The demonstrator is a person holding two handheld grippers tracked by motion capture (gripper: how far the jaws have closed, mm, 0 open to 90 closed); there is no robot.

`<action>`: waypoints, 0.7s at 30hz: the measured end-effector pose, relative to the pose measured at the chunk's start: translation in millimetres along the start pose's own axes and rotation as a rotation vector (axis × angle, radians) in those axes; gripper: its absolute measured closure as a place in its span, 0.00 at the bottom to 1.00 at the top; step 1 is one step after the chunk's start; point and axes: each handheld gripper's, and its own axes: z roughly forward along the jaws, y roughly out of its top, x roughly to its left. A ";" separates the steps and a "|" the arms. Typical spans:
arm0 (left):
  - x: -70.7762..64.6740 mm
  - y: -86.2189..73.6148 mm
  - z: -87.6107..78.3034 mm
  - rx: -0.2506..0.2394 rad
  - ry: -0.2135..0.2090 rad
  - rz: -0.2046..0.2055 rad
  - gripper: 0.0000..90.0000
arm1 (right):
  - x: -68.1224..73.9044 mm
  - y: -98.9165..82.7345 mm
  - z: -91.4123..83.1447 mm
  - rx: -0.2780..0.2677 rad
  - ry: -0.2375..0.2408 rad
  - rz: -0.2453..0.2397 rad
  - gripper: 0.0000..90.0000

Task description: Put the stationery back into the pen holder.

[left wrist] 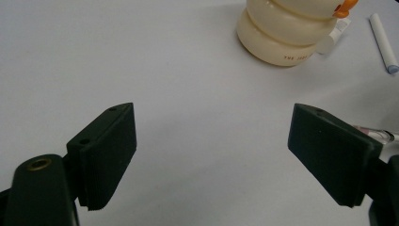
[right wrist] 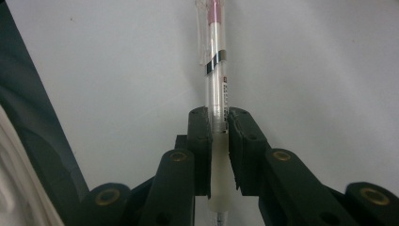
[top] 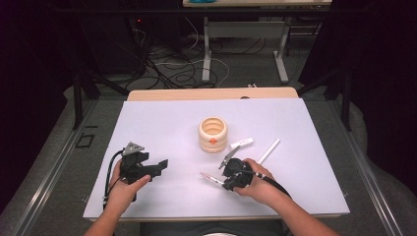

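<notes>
From above, my right gripper (top: 212,178) sits near the front of the white table (top: 162,123), jaws clamped on a clear pen (top: 209,177) that sticks out toward my left gripper (top: 160,166). The left one rests well apart from it, jaws spread, nothing between them. Behind both stands a cream ribbed holder (top: 213,133), with a white marker (top: 268,151) and a small white tube (top: 242,143) lying just beside it on the right.

Through the left gripper view, my two black pads (left wrist: 109,150) stand wide apart over bare table. The cream ribbed holder (left wrist: 291,28) is up ahead, the white marker (left wrist: 383,42) past it, and the tip of the clear pen (left wrist: 374,133) peeks out behind my right-hand pad.

Through the right gripper view, my pads (right wrist: 201,141) squeeze the clear pen (right wrist: 215,70) on its pale grip section; its barrel with a pink core runs straight ahead above the table.
</notes>
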 end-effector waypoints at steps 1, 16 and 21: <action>-0.5 0.0 0.2 0.000 -0.001 -0.004 0.18 | -1.2 0.1 -1.0 -0.005 -0.011 -0.004 0.89; -1.5 -0.6 1.7 0.006 -0.002 -0.013 0.18 | -1.9 5.9 -13.7 -0.194 -0.083 -0.015 0.89; -1.1 -0.8 1.8 0.003 -0.002 -0.013 0.18 | -3.3 2.6 -17.3 -0.279 -0.128 -0.025 0.89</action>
